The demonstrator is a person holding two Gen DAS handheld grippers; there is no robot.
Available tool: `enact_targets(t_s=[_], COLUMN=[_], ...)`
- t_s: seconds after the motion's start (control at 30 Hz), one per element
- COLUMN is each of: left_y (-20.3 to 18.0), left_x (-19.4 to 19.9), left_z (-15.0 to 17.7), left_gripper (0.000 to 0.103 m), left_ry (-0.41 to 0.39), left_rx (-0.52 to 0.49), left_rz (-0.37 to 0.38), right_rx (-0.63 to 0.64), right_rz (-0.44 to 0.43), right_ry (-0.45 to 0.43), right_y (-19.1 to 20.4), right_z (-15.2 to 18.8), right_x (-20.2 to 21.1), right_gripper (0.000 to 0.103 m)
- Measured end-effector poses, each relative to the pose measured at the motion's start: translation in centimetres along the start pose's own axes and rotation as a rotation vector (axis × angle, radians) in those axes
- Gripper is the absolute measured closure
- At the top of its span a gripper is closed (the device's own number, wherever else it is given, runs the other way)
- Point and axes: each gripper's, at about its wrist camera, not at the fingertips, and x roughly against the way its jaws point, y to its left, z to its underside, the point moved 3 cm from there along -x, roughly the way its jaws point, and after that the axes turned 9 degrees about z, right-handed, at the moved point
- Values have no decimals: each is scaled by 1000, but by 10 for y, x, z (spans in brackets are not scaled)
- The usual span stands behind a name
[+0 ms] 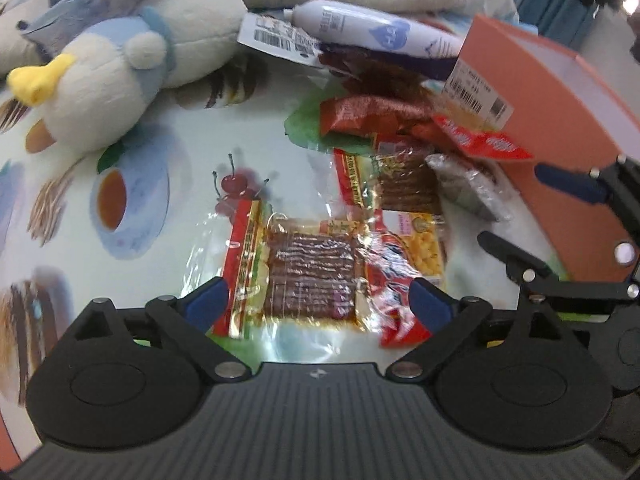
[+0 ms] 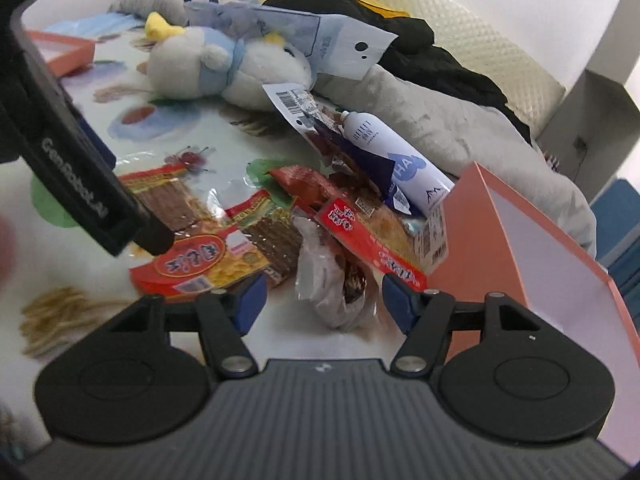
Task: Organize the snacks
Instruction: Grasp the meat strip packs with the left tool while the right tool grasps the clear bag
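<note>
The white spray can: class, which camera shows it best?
The right wrist view: the white spray can lies nearly whole, its label turned to the camera. The left wrist view shows it farther off at the top, foreshortened.

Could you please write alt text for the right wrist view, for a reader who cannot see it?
The right gripper hangs open around a crinkled clear snack packet, amid red snack packs on a printed cloth. An open orange box stands to the right; a plush toy and a white spray can lie behind.
</note>
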Motion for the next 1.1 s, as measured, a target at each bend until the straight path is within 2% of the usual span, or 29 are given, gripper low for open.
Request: enact_targets(t_s=[0.23,0.27,0.33,0.4,0.53,0.7,0.87,0.97,1.1], left_y=[-4,-4,-6,-10,-13,-28,-39,-40,-38], left_x=[-23,-25,-29,-32,-31,-25,-19,-15,-8], left_z=[-11,-12,-14,-14,-11,3,10,10,10], left_gripper=[1,1,0,0,0,0,6,11,24], left_ry=[40,45,58,70,60,48,23,16,-4], left_rx=[-70,-70,-78,-101,-84,-91,-70,-69,-49], left_rz=[-20,-25,-36,-64,-76,-78,-102,-104,-126], right_rx=[59,61,56,52,17,-36,-77,-102,-139], right_rz=[-4,-3,9,22,-7,-53,-95,-107,-118], right_ry=[-13,-4,-1,7,21,39,40,42,62], right_y=[9,9,8,5,0,-4,-4,-7,-15], right_z=[6,8,11,13,15,21,24,26,33], right_x=[-29,-33,-37,-39,-33,-17,1,11,20], right_gripper=[38,45,50,62,74,75,75,75,75])
